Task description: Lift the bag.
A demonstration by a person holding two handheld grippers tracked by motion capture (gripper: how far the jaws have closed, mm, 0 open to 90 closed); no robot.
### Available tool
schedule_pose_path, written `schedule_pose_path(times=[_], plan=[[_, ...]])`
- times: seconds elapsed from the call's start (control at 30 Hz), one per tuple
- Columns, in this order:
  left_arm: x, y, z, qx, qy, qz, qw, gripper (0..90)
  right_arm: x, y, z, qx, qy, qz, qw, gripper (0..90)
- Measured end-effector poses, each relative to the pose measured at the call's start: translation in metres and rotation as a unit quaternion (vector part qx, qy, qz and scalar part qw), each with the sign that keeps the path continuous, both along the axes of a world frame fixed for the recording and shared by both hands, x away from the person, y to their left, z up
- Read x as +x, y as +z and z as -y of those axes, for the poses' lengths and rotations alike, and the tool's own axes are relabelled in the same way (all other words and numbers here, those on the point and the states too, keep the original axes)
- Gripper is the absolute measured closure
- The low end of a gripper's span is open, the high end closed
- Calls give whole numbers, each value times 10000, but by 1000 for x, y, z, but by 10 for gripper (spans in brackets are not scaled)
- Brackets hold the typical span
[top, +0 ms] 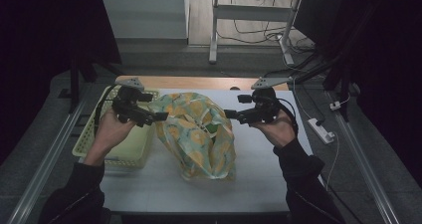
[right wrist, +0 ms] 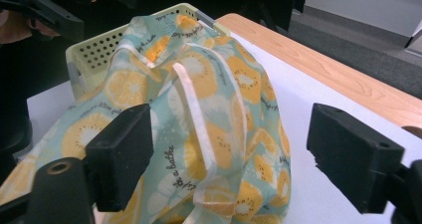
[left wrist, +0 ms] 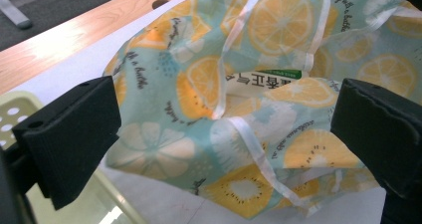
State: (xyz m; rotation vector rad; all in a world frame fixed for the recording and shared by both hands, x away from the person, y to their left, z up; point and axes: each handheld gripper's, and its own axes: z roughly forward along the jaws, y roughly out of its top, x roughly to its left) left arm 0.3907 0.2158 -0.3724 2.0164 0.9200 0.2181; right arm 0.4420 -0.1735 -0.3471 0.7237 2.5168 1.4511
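Lying mid-table [top: 259, 184], the fruit bag [top: 199, 134] has the left gripper [top: 161, 116] at its 10 o'clock and the right gripper [top: 228, 113] at 2, both fingers wide apart, holding nothing; a basket [top: 124, 157] sits at 9.

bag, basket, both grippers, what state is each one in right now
bag: slumped on the table, mouth loose, a green-labelled pack showing inside
basket: upright left of the bag, nothing seen in it
left gripper: open, nothing between its fingers
right gripper: open, holding nothing
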Motion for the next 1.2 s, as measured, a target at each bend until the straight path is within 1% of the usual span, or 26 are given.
schedule_pose_path(times=[0.1, 0.2, 0.27, 0.3, 0.43, 0.53, 0.6, 0.8, 0.9, 1.03, 1.07, 1.1, 1.13, 1.2], plan=[[-4, -4, -6, -56, 40, 10, 10000, 0, -1, -2, 4, -3, -73, -22, 10000, 156], [-8, -9, -12, -43, 110, 14, 9999, 0, -4, -4, 7, -24, -119, -66, 9999, 122], [-11, -12, -15, -66, 163, 10, 9998, 0, -6, -5, 9, -37, -197, -33, 9998, 97], [-13, -14, -16, -68, 182, 11, 9998, 0, -7, -6, 10, -36, -211, -25, 9998, 91], [-20, -21, -20, 41, 291, 26, 9996, 0, -10, -10, 13, -59, -202, -23, 9998, 82], [-26, -27, -24, -19, 346, 44, 9994, 0, -11, -14, 14, -73, -209, 2, 9998, 71], [-30, -31, -26, -18, 383, 65, 9992, 0, -12, -17, 15, -97, -236, 28, 9997, 62], [-41, -45, -29, 57, 485, 167, 9987, 0, -12, -32, 19, -199, -353, 57, 9992, 32], [-45, -53, -30, -1, 541, 168, 9984, 0, -12, -39, 22, -217, -389, 80, 9990, 23], [-49, -63, -29, -88, 593, 155, 9981, 0, -14, -47, 27, -150, -459, 88, 9988, 17], [-49, -65, -29, -71, 578, 136, 9982, 0, -16, -49, 28, -149, -481, 97, 9987, 17], [-49, -66, -28, -37, 573, 129, 9983, 0, -17, -51, 28, -161, -483, 100, 9987, 17], [-51, -67, -28, -29, 600, 149, 9981, 0, -17, -53, 28, -223, -470, 105, 9986, 11], [-53, -69, -27, -83, 605, 165, 9980, 0, -20, -54, 29, -288, -509, 173, 9981, 3]])
